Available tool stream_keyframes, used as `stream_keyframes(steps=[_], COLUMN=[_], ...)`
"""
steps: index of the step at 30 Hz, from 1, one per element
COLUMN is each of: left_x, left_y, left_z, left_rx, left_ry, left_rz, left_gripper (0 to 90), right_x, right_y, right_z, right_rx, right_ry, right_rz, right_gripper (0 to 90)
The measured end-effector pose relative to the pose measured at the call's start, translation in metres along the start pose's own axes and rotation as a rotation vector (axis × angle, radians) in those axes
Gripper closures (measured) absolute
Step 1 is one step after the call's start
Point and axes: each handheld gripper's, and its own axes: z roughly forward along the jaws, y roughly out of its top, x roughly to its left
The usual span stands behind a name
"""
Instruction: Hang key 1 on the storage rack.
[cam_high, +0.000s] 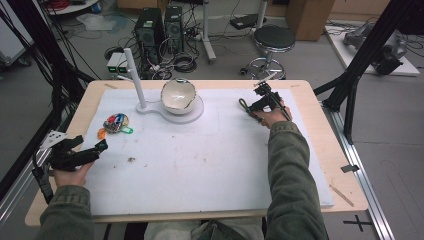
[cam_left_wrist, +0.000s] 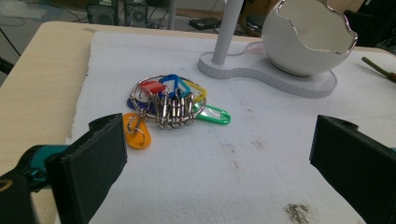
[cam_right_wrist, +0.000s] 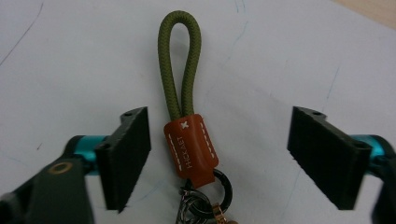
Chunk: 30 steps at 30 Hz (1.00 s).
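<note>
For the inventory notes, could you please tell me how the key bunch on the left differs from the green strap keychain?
The key bunch is a heap of coloured plastic tags on metal rings; the strap keychain is one olive cord loop with a brown leather band. The bunch lies ahead of the left claw, the strap between the right claw's open jaws. Both lie flat on the white mat.

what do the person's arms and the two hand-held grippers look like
Both arms wear olive-green sleeves. Each hand-held gripper is black: the left hand-held gripper carries a grey three-cornered plate and the right hand-held gripper is a dark frame. Up close, both have flat, blocky black jaws on teal mounts.
</note>
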Motion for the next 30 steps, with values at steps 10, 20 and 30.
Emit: stream_keyframes(steps=[10,20,30], left_x=[0.0002,0.0001,0.0003], left_y=[-0.0004,-0.0006,-0.0007], left_z=[-0.0004,0.0003,0.0002], left_rx=[0.008,0.004,0.0], left_ry=[0.002,-0.01,-0.019], left_rz=[0.011,0.007,0.006], left_gripper=[4.4,4.4,4.4], right_x=[-0.0038,0.0015,0.003], right_y=[-0.004,-0.0051,-0.0057], right_z=[0.0051,0.008,0.005], right_rx=[0.029,0.058,0.06], right_ry=[0.035,0.126,0.105], right_rz=[-0.004,-0.003,0.007], right_gripper=[46.8,74.6,75.8])
